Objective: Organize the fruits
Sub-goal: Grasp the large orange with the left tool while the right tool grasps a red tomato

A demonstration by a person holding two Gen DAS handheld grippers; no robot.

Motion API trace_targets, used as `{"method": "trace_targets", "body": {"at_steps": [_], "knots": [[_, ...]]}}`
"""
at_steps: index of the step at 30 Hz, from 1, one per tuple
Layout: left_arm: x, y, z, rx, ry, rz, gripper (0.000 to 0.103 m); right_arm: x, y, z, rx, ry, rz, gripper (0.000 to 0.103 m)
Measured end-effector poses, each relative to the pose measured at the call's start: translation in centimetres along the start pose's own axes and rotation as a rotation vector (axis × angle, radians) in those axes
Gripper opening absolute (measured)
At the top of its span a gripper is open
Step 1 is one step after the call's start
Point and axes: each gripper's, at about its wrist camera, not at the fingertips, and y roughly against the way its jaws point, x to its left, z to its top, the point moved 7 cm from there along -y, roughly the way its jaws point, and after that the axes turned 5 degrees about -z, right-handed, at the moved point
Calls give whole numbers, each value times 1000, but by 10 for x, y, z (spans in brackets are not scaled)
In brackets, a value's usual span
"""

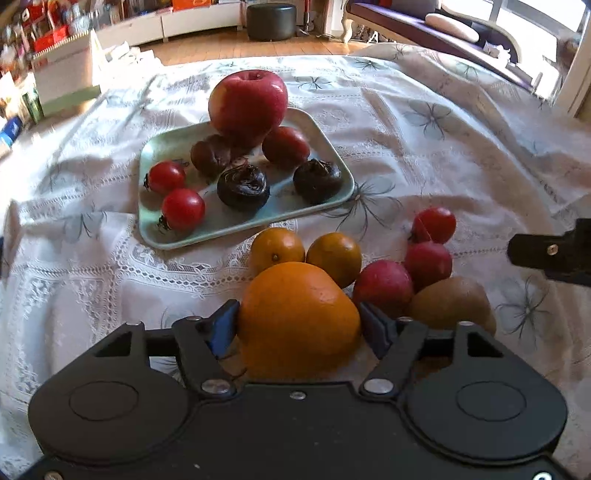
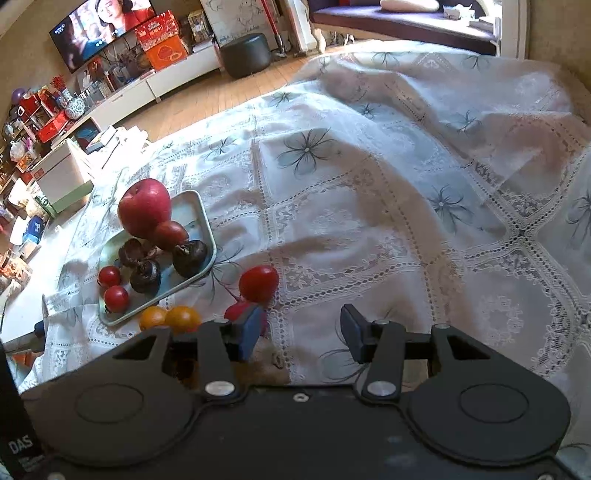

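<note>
Where the lace tablecloth (image 1: 424, 122) covers the table, a pale green tray (image 1: 155, 155) lies left of centre, holding one large red apple (image 1: 247, 101) at its far side, a red plum (image 1: 286, 144), three dark water chestnuts (image 1: 243, 187) and two cherry tomatoes (image 1: 183, 208) at its near-left corner.

Loose fruit, near side of tray: two small oranges (image 1: 334, 254) side by side; right of them two small red fruits (image 1: 382, 286), one cherry tomato (image 1: 436, 224) and a brown kiwi (image 1: 452, 302).

Left gripper (image 1: 299, 325): fingers spread wide on either side of a large orange (image 1: 299, 317); the blue pads (image 1: 221, 328) sit close against its flanks, and whether they press on it cannot be told. This orange and the kiwi show in the left wrist view only.

Right gripper (image 2: 299, 332): fingers partly open, nothing between them, over bare cloth right of the loose fruit. Its finger enters the left wrist view at the right edge.

Right wrist view only: a television (image 2: 99, 29) on the far-left wall and a red box (image 2: 162, 40). Both views: a dark round stool (image 1: 271, 20).
</note>
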Motion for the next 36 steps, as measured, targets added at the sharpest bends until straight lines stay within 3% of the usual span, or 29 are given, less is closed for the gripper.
{"method": "trace_targets", "body": {"at_steps": [5, 17, 23, 26, 28, 36], "knots": [[5, 5, -2, -13, 2, -50, 67, 8, -16, 11, 37, -22, 4, 51], [17, 38, 2, -59, -21, -2, 66, 37, -71, 34, 66, 0, -84, 51], [24, 57, 0, -70, -6, 1, 66, 53, -82, 19, 129, 22, -9, 52], [26, 66, -5, -79, -14, 6, 66, 60, -81, 16, 88, 82, -45, 52], [27, 72, -10, -84, -15, 9, 66, 60, -78, 15, 64, 95, -45, 34], [38, 102, -27, -108, 3, 0, 66, 54, -43, 27, -35, 89, -2, 34]]}}
